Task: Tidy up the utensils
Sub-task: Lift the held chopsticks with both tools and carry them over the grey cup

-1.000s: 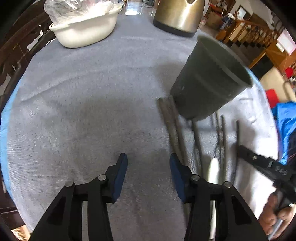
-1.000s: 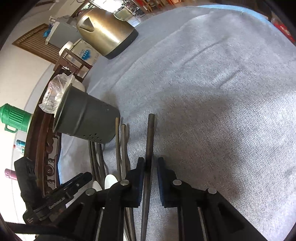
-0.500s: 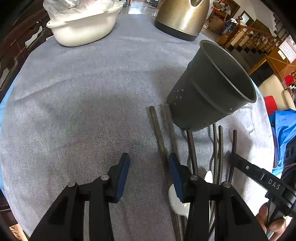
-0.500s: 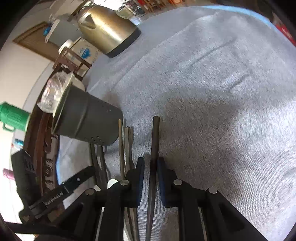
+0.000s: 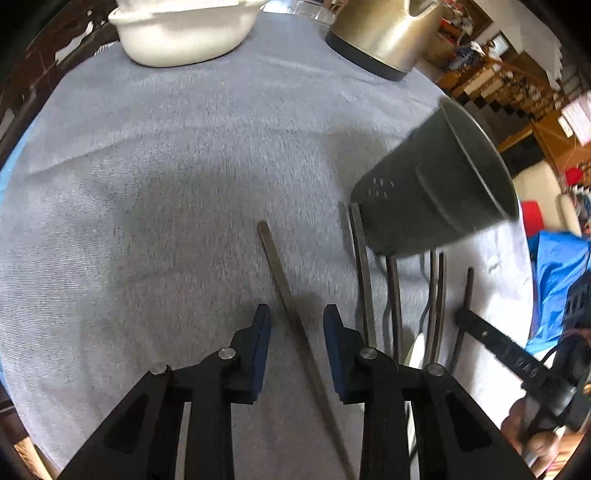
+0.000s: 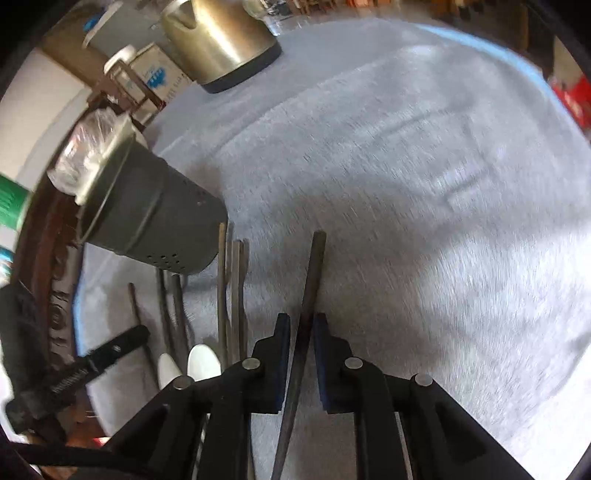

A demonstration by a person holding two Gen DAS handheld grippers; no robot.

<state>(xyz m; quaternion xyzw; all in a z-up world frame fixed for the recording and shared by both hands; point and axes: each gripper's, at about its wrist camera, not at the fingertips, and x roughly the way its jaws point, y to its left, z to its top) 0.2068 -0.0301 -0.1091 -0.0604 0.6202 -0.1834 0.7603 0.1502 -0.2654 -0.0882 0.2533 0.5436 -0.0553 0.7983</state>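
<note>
Left gripper (image 5: 297, 328): blue pads spread, jaws closing, a dark chopstick (image 5: 284, 280) running diagonally between them, not touched by either pad. In the right wrist view that same chopstick (image 6: 312, 280) is pinched between the pads of the right gripper (image 6: 299, 339), jaws pressed almost together on it, far end pointing away over the grey cloth (image 6: 424, 184).

Dark grey utensil holder (image 5: 436, 192) with small drain holes stands on the cloth to the right of the left gripper; it looks tilted in the fisheye, true lean unclear. In the right wrist view the holder (image 6: 147, 218) sits left of the held chopstick, apart from it.

Row of remaining utensils (image 5: 399, 295) lies on the cloth in front of the holder, dark handles roughly parallel, far ends at or just beside the holder's base. White spoon bowls (image 6: 201, 360) show at the near end of that row, partly hidden by the gripper body.

Far side of the table: brass-coloured kettle (image 5: 384, 33) on a black base and a white tub (image 5: 184, 33) to its left, both well apart from the utensils. Person's hand (image 5: 532, 439) on the other gripper's handle at lower right in the left wrist view. Right wrist view is motion-blurred.
</note>
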